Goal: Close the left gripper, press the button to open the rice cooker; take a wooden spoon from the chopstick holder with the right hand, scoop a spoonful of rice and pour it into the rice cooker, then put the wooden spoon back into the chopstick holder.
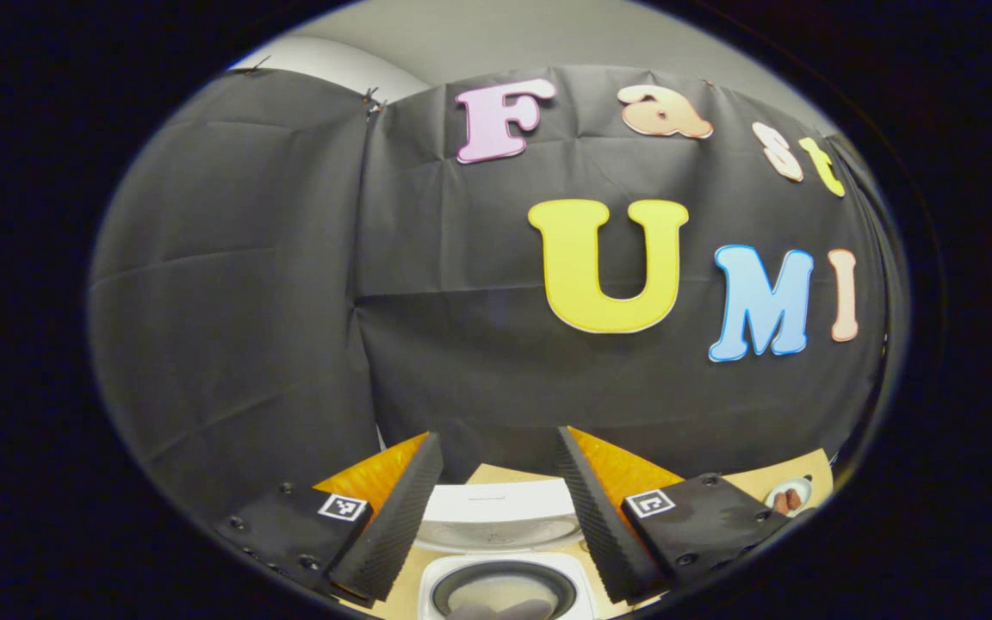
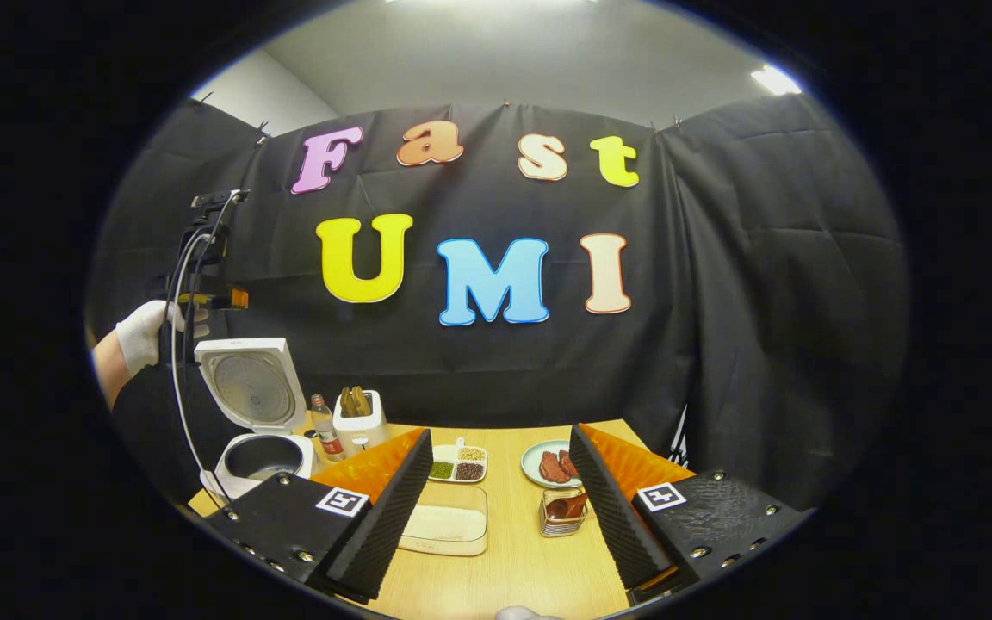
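At about nine o'clock in the right gripper view, a gloved hand (image 2: 145, 334) held the left gripper (image 2: 203, 258) high above the rice cooker (image 2: 257, 430). The cooker stood at roughly eight o'clock on the wooden table (image 2: 530, 551), its lid tipped up and back and the dark inner pot exposed. So the button press looked done, and the spoon work was all still to come.

Just right of the cooker stood a small bottle (image 2: 324, 428), then the white chopstick holder (image 2: 360, 422) with wooden handles standing out of its top. I judged the spoon to be among them, untaken. Further right lay a divided dish of beans (image 2: 460, 463) and, nearer the camera, a clear tray of rice (image 2: 444, 521). Then came a small glass container (image 2: 562, 511) and a plate of food (image 2: 541, 465).

The right gripper (image 2: 496, 508) had its fingers spread wide and empty. The holder sat beyond and to the left of the left fingertip, at about eleven o'clock from the gap, well apart from both pads. The rice tray lay between the fingers.

In the left gripper view, the left gripper (image 1: 496, 517) also had its fingers spread, holding nothing. The open rice cooker (image 1: 500, 560) sat directly below, at six o'clock between them.
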Motion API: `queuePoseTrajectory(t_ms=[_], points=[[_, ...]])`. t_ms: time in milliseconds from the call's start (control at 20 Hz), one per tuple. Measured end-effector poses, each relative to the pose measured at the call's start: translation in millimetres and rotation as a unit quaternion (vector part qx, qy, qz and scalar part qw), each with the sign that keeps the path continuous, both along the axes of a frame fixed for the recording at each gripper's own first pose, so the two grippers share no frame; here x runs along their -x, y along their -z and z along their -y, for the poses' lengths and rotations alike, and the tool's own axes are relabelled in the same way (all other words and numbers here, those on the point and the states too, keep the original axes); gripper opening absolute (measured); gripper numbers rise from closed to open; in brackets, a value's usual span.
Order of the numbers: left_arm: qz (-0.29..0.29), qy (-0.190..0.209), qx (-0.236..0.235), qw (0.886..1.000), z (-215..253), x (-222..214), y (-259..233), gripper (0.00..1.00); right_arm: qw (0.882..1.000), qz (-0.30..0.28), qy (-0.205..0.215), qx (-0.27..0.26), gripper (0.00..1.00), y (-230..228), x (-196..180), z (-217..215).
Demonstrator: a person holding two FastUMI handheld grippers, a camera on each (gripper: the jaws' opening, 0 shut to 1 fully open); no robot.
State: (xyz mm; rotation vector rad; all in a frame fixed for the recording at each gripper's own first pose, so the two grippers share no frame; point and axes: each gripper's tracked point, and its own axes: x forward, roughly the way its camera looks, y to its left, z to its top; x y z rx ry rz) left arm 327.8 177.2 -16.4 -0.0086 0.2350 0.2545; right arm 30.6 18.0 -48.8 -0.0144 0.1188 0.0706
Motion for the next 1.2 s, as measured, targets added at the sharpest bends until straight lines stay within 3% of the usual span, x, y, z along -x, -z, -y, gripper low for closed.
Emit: queuePoseTrajectory(t_ms=[300, 400, 450, 500, 650, 1200], points=[[-0.055, -0.021, 0.008, 0.998, -21.2, -34.2, 49.2, 0.99, 1.000, -0.023, -0.003, 0.005, 0.98, 15.1, -4.0, -1.4], [-0.073, -0.026, 0.019, 0.997, -26.4, -40.0, 66.2, 0.96, 1.000, -0.026, -0.003, 0.007, 0.97, 16.4, -6.2, 0.1], [-0.081, -0.025, 0.019, 0.996, -26.4, -41.1, 71.5, 0.94, 1.000, -0.029, -0.002, 0.009, 0.97, 19.5, -5.8, 0.7], [-0.087, -0.025, 0.019, 0.996, -27.4, -44.0, 75.6, 0.99, 0.999, -0.030, -0.003, 0.010, 0.98, 21.2, -6.3, 0.5], [-0.089, -0.029, 0.018, 0.995, -31.1, -46.6, 76.7, 0.96, 0.999, -0.042, -0.007, 0.004, 0.98, 27.4, -5.2, -0.3], [-0.151, 0.001, 0.057, 0.987, 1.0, 29.4, 98.3, 0.98, 0.999, -0.047, -0.017, -0.013, 0.97, 35.7, 0.2, 3.5]])
